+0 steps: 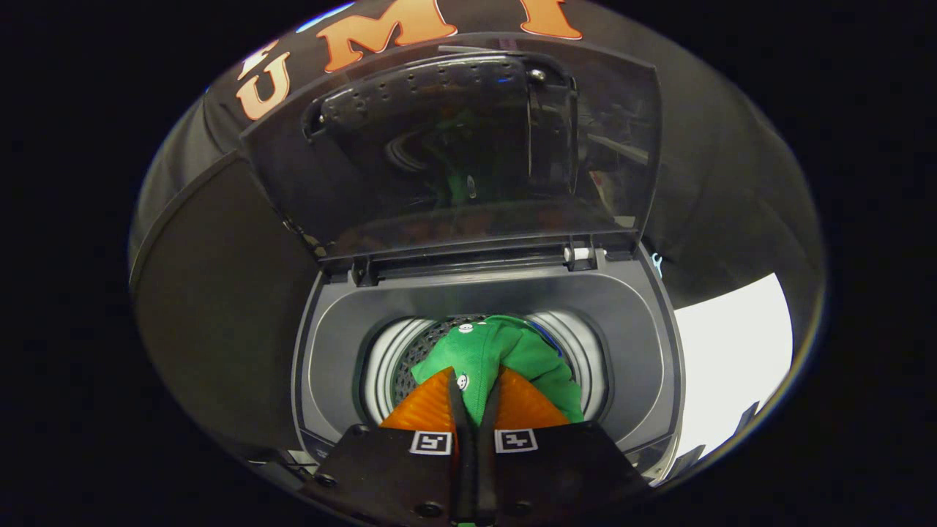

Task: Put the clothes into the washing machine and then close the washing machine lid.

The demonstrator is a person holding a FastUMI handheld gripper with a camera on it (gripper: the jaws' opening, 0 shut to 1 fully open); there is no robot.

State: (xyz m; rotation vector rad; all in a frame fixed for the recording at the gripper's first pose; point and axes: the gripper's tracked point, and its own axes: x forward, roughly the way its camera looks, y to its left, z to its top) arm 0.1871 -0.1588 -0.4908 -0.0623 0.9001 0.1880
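Over the washing machine (483, 307) drum, gripper (474, 395) pinching the green garment (505, 351), which seems to hang into the opening; lid (454, 146) stands upright behind.

Open washing machine (333, 366), green garment (505, 359) hanging into its drum (381, 359)

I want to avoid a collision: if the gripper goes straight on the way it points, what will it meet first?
The gripper is shut on the green cloth garment, so the garment leads. Straight on, it would probably meet the perforated metal drum of the grey top-loading washing machine; depth is unclear.
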